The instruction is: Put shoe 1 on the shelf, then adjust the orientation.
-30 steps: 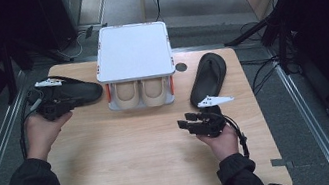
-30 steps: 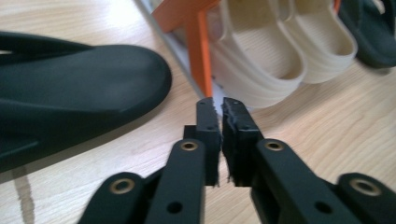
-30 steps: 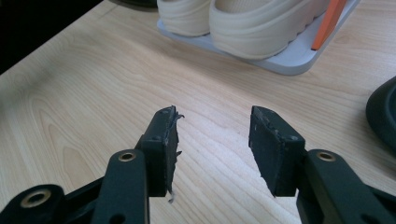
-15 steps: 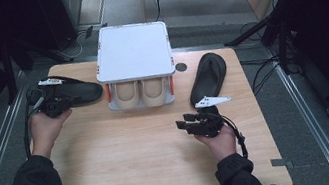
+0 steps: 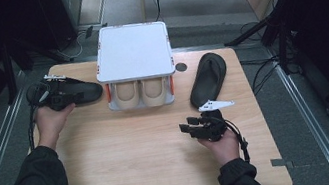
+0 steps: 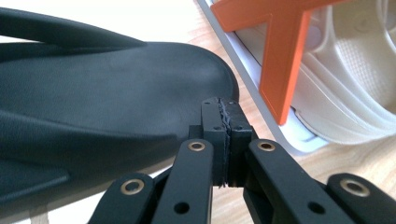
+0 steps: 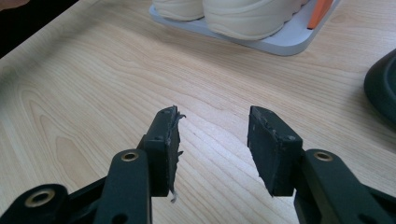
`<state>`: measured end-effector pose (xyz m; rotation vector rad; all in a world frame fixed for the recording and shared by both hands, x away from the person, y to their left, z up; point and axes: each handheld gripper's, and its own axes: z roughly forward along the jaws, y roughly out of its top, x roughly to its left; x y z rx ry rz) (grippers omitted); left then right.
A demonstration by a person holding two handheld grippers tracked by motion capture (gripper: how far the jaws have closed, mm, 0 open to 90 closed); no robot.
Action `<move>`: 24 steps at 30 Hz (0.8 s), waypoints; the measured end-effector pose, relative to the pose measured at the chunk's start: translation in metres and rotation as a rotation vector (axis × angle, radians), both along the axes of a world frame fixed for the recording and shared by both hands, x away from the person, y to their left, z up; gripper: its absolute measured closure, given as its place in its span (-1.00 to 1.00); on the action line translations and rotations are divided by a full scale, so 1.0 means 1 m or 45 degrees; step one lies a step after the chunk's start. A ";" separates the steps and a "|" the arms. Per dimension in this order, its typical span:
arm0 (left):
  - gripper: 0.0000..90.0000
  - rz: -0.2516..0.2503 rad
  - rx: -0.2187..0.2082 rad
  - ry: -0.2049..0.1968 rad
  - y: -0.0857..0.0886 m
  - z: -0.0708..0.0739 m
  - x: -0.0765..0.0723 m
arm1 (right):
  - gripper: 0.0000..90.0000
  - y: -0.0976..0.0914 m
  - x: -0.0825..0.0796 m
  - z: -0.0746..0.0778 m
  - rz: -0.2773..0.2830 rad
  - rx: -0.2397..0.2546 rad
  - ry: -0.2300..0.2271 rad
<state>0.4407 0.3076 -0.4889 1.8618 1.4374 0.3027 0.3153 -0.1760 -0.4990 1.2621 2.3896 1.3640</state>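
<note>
Black slipper (image 5: 82, 92) lies flat on the table (image 5: 130, 174), just left of the shoe rack (image 5: 133, 52), with its rounded end pointing at the rack's orange bracket (image 6: 280, 60).

Near to far:
- Right gripper (image 7: 215, 130): in front of the rack, well clear of it. Jaws spread, nothing between them, bare wood below. Idle.
- Left gripper (image 6: 224, 112): at the slipper's rack-side end. Pads pressed together with nothing visible between them, so it isn't pinching the sole.
- Rack: cream shoes (image 5: 144, 91) on the lower tier, top shelf bare.
- Second black slipper (image 5: 208, 79): right of the rack, untouched.

My read is that the step is getting a grip on the left slipper. Shut jaws can only nudge it, so:
- Open first, then straddle the sole edge or a strap.
- Close fully before lifting. The sole looks soft and will likely droop.
- Stay clear of the orange bracket. It's close.

Versus a second ago: the left hand has moved in closer to the slipper and a bit lower. Slipper, rack and right gripper look unchanged.
</note>
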 end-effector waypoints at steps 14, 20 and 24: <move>1.00 0.086 -0.004 -0.016 0.007 -0.019 0.014 | 0.21 -0.001 -0.004 -0.004 -0.001 -0.020 0.012; 1.00 0.075 0.038 0.029 0.000 -0.023 0.023 | 0.21 -0.002 -0.006 -0.005 -0.004 -0.029 0.018; 1.00 0.083 0.059 0.045 -0.001 -0.026 0.027 | 0.20 -0.004 -0.007 -0.006 -0.013 -0.029 0.023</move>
